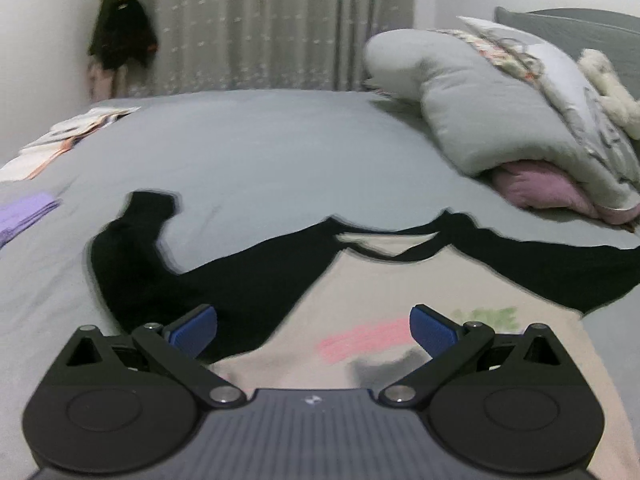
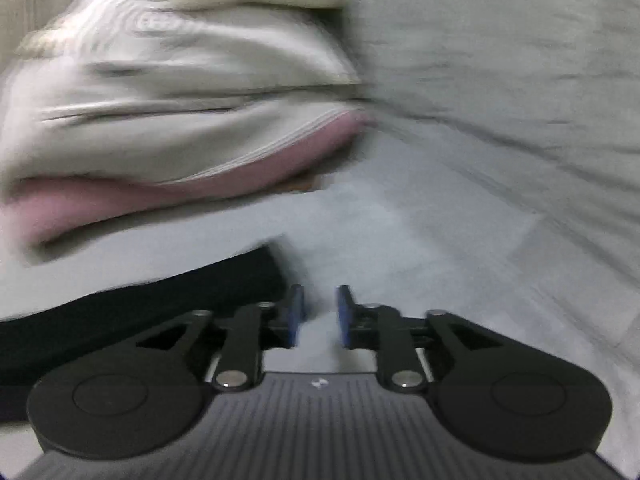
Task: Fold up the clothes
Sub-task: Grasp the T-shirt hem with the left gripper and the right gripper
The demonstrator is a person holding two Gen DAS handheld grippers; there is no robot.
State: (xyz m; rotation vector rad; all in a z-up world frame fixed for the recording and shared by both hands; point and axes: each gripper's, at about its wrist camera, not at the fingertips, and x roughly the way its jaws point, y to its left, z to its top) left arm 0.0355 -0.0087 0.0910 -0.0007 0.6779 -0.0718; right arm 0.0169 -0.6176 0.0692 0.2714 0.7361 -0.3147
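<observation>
Grey bedsheet [image 1: 248, 152] fills most of both views, smooth in the left wrist view and streaked with blur in the right. At the far end of the bed, a heap of grey bedding [image 1: 480, 120] lies over a pink pillow [image 1: 540, 192], with a pale soft toy [image 1: 608, 80] resting on top and a patterned curtain [image 1: 260, 24] behind.

Spread flat on the sheet is the shirt [image 1: 360, 292], beige in the body with black sleeves and a black collar, and a smeared pink and green print on the chest. One sleeve [image 1: 132, 248] runs out to the left and bends upward at its cuff; the other stretches away to the right.

Off at the left edge are a folded purple cloth [image 1: 24, 216] and a white and orange garment [image 1: 72, 128], well apart from the shirt. A dark garment [image 1: 120, 36] hangs in the far corner.

Above the shirt's chest, the left gripper [image 1: 314, 330] tilts downward, its blue pads spread wide and nothing between them.

Just past the right sleeve's cuff, the right gripper [image 2: 318, 316] also tips downward over bare sheet. Its blue pads stand narrowly apart with only sheet showing in the gap; the black cuff lies just beside the left pad, not clamped.
</observation>
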